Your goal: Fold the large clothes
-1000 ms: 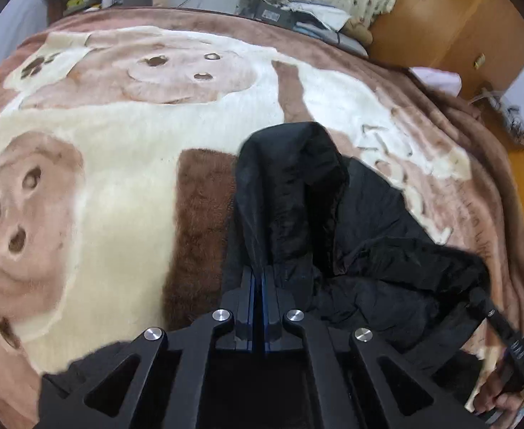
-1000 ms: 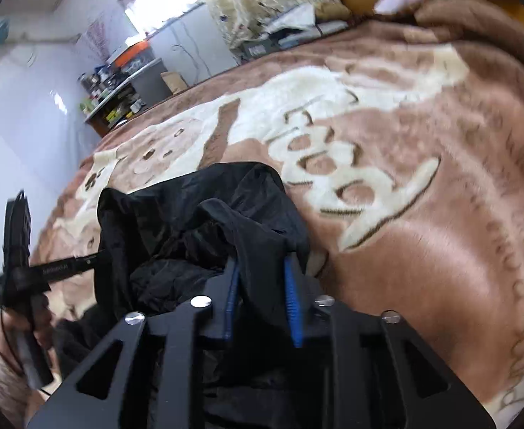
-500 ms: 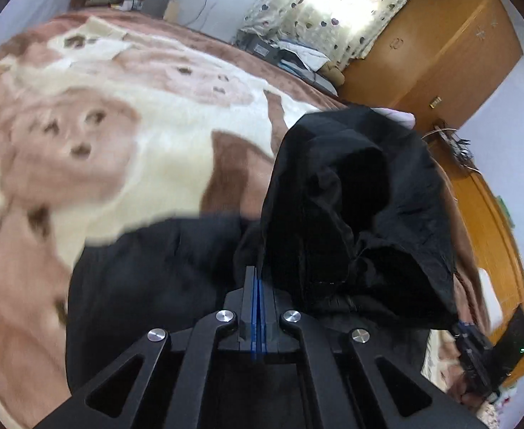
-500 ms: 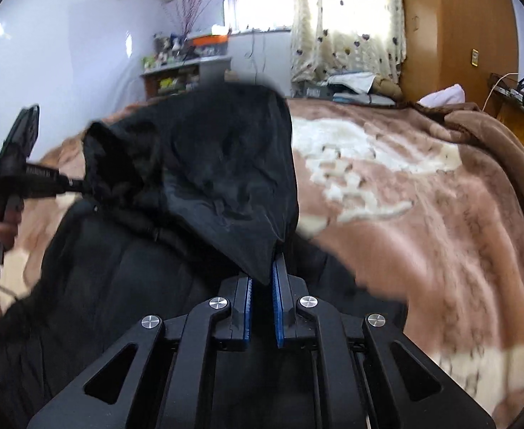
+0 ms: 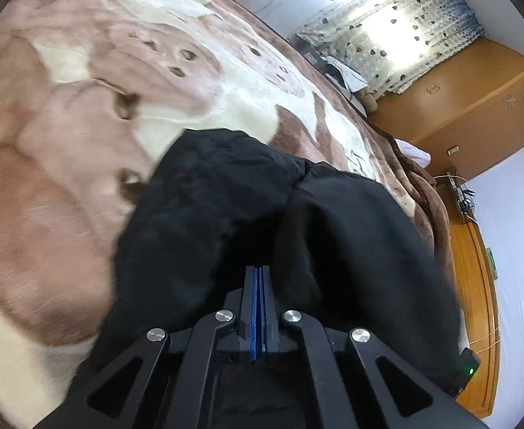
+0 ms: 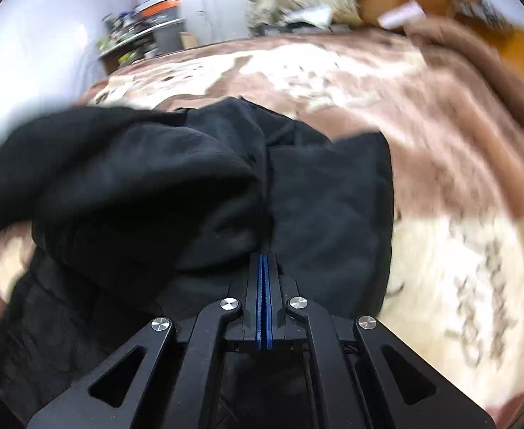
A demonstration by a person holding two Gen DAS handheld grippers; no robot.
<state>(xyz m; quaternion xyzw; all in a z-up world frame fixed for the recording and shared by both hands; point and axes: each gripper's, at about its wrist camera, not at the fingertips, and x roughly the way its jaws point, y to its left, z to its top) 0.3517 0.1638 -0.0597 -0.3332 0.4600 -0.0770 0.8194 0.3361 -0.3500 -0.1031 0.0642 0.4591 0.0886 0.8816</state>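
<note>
A large black jacket (image 5: 226, 207) hangs bunched over the brown and cream blanket (image 5: 65, 125) on the bed. My left gripper (image 5: 258, 271) is shut on its fabric, which drapes away in two humps. In the right wrist view the same black jacket (image 6: 190, 193) fills the left and middle, and my right gripper (image 6: 263, 259) is shut on an edge of it. The fingertips of both grippers are buried in cloth. The right wrist view is motion-blurred.
The blanket (image 6: 440, 143) covers the whole bed. A wooden wardrobe (image 5: 476, 107) and a spotted curtain (image 5: 405, 18) stand beyond the far end. A cluttered shelf (image 6: 137, 39) is against the far left wall. A wooden floor strip (image 5: 473, 286) runs at the right.
Both grippers have swung the lifted jacket forward and down toward the blanket. The raised hood part has dropped and spread out. Both stayed shut on the fabric.
</note>
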